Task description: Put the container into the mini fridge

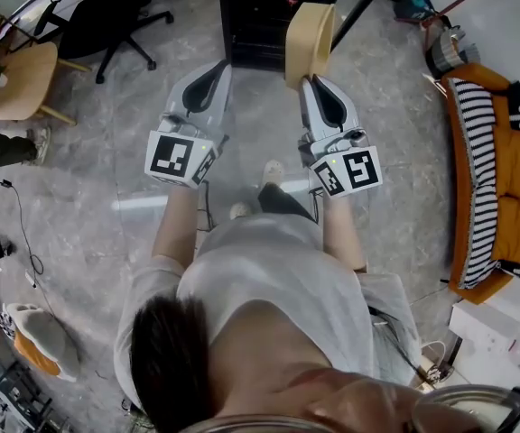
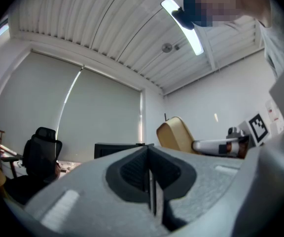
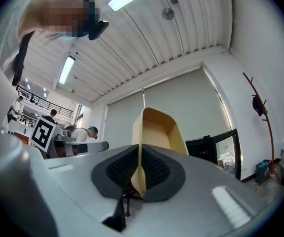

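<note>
A tan container (image 1: 309, 41) is held up in front of me, my right gripper (image 1: 314, 81) shut on its rim. In the right gripper view the container (image 3: 157, 132) stands on edge between the closed jaws, its hollow facing right. The black mini fridge (image 1: 273, 12) stands on the floor straight ahead, its door swung open; its dark body (image 3: 216, 149) shows right of the container. My left gripper (image 1: 213, 72) hovers beside the right one, shut with nothing in it. The left gripper view shows the container (image 2: 175, 135) to the right and the fridge (image 2: 117, 149) behind the jaws.
A black office chair (image 1: 106, 12) and a wooden chair (image 1: 21, 79) stand at the left. An orange sofa with a striped cushion (image 1: 490, 170) lines the right. Cables and a box (image 1: 490, 327) lie on the floor by my feet.
</note>
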{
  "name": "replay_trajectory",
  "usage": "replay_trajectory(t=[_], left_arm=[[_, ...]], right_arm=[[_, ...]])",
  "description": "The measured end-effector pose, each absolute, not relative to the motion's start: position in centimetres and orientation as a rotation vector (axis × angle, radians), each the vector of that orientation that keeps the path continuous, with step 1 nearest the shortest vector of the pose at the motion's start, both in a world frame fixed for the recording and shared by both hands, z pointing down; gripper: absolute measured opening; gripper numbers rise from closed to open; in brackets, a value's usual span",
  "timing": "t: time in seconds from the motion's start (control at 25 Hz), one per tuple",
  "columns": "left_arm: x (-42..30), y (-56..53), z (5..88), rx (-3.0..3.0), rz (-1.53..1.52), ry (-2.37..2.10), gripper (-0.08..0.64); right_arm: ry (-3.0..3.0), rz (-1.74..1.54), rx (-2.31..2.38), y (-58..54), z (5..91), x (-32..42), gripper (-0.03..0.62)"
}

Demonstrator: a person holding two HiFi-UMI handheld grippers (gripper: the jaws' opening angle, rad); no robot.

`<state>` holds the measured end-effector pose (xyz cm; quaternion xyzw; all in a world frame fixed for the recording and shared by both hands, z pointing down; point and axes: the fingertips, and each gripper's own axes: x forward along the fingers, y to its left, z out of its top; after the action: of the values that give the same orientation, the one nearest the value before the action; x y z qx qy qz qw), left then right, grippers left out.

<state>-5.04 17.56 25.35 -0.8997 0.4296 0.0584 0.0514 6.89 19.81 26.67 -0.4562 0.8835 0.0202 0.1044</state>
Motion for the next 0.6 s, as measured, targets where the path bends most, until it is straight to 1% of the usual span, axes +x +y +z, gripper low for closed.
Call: replay_trajectory(t=[0.6], left_arm=[[0.7, 3.8, 24.9, -2.659, 0.153, 1.428, 0.002]], right_arm=[[2.662, 0.041, -1.217, 5.2, 26.3, 13.0, 0.017]])
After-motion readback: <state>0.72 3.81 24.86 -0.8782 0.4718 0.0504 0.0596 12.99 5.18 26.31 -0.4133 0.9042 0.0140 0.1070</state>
